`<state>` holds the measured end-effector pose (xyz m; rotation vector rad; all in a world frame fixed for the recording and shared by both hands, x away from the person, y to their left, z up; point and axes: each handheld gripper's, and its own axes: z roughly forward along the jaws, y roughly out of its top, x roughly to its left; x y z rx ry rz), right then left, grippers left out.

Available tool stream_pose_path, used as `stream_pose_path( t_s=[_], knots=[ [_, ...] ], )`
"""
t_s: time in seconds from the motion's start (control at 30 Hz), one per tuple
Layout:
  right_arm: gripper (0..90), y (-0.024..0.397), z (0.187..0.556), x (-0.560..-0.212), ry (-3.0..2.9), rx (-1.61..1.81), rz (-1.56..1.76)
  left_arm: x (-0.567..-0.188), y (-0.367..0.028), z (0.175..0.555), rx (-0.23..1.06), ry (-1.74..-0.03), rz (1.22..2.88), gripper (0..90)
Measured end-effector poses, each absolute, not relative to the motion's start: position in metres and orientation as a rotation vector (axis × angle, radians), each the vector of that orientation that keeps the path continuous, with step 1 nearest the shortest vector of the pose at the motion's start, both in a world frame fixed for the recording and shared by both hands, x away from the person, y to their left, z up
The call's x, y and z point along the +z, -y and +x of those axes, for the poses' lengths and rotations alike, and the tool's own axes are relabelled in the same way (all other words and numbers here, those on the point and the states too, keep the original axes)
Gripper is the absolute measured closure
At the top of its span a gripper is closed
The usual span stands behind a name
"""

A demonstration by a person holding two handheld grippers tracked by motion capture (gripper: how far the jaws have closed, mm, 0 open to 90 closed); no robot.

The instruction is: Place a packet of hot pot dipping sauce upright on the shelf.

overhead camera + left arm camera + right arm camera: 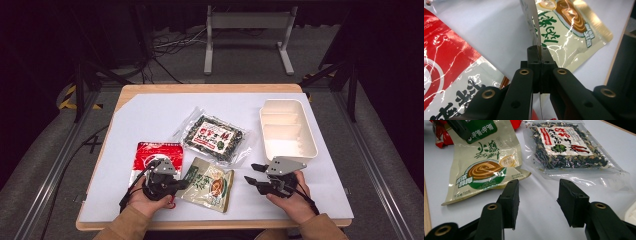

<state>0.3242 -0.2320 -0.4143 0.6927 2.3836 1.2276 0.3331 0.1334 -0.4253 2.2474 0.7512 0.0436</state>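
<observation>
The left gripper is pinched tight on the beige pouch's edge — ready to lift it. The right gripper waits beside it, jaws apart — holding nothing.

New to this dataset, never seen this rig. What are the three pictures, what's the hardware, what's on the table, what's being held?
No robot arm here: a person holds a two-jaw gripper in each hand. The high view looks down from above the person's side; the other two views come from cameras riding on each gripper, looking along its black jaws.

On the white table lie a red packet, a beige sauce packet, a clear bag of dark dried bits and an empty white divided tray.

The left gripper is shut on the beige packet's edge, pinched between its jaws. The right gripper is open, holding nothing.
</observation>
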Motion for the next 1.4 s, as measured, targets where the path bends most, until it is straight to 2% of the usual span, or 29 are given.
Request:
stream_pose_path(
  t_s=[0.5,1.07,1.4],
  knots=[
    [51.3,0.233,0.323,-0.408,-2.367,1.251,0.693,-0.387,-0.139,0.326,0.033,-0.643,2.177,89.7],
    [53.7,0.230,0.309,-0.373,-2.360,1.385,0.589,-0.332,-0.133,0.302,0.179,-0.478,2.185,89.7],
    [57.6,0.223,0.300,-0.357,-2.390,1.440,0.539,-0.319,-0.130,0.298,0.245,-0.492,2.209,89.7]
  ],
)
